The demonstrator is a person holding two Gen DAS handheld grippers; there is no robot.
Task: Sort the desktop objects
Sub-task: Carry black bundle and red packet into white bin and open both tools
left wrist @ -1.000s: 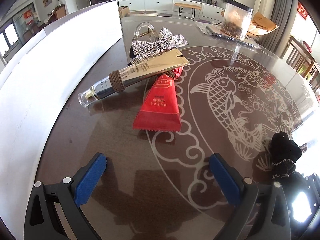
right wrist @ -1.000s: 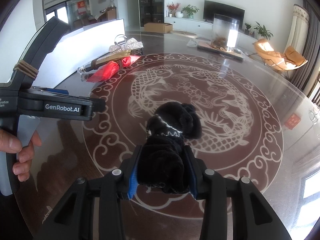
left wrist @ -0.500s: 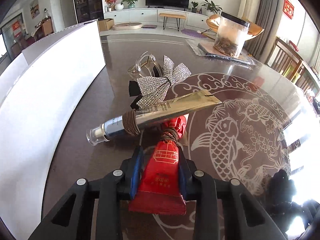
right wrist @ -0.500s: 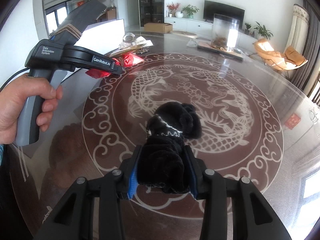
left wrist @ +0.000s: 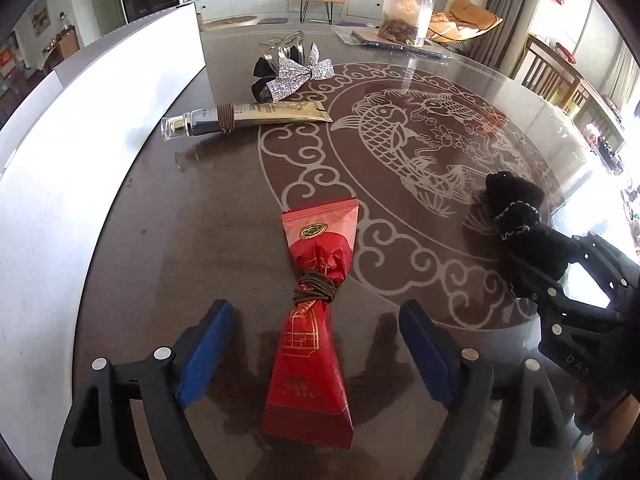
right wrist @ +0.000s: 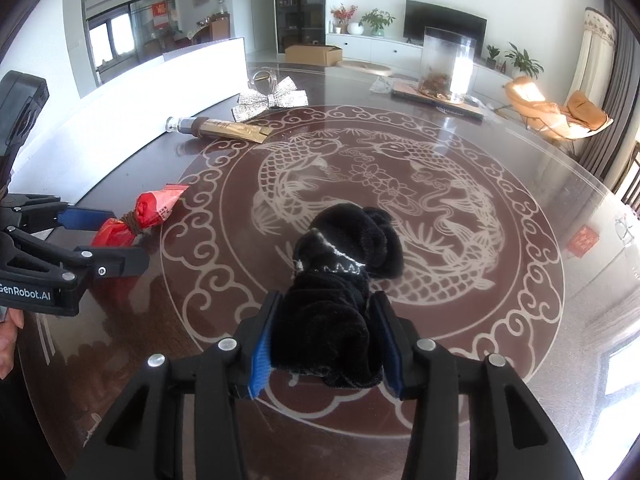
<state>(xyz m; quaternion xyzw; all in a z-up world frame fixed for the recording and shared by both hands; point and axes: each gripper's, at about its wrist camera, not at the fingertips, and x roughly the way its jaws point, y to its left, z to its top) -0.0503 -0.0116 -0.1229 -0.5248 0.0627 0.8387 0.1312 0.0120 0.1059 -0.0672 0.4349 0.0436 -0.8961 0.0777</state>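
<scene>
Red packet point(left wrist: 310, 344) is seen lying on the tabletop point(left wrist: 224, 220), lower centre, between the spread left tool point(left wrist: 316, 352). Black scrunchie point(right wrist: 340, 280) is pinched by the right tool point(right wrist: 326, 350); slipping is risked if loosened.

Red packet point(left wrist: 310, 344) w/ gold print, brown cord; black scrunchie point(right wrist: 340, 292); silver bow point(left wrist: 298, 74); gold tube point(left wrist: 256, 114).

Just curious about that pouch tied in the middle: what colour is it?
The pouch is red with gold print, tied with brown cord; the left wrist view shows it best.
</scene>
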